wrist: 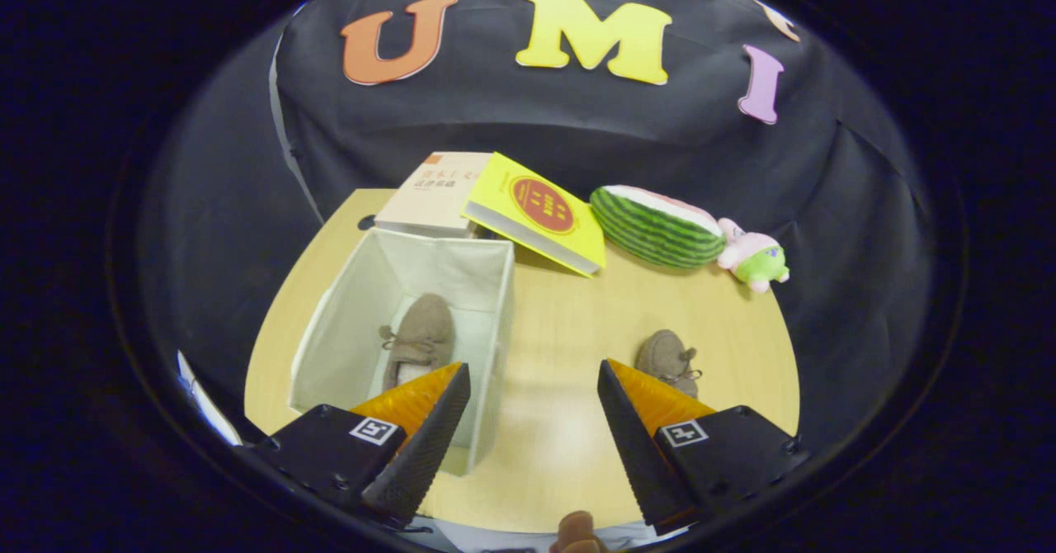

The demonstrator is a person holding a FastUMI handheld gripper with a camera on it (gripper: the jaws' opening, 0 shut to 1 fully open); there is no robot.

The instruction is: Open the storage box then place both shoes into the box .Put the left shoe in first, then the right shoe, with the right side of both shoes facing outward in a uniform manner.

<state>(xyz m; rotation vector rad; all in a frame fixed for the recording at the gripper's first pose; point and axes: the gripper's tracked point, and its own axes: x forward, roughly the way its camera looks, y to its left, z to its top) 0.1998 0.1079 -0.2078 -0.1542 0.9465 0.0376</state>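
Observation:
An open beige fabric storage box (487, 289) stands on the round wooden table (561, 330), left of centre. One brown lace-up shoe (422, 334) lies inside it, partly hidden behind my left finger. The other brown shoe (670, 359) rests on the table to the right of the box, its heel end hidden behind my right finger. My gripper (535, 384) is open, high above the table's near part, with nothing between its fingers. The left finger overlaps the box's near right corner.
Behind the box lie a beige book (433, 194) and a yellow book (540, 219) leaning on it. A watermelon-slice plush (656, 227) and a small pink and green plush toy (755, 257) sit at the back right. A small brown object (577, 532) shows below the fingers.

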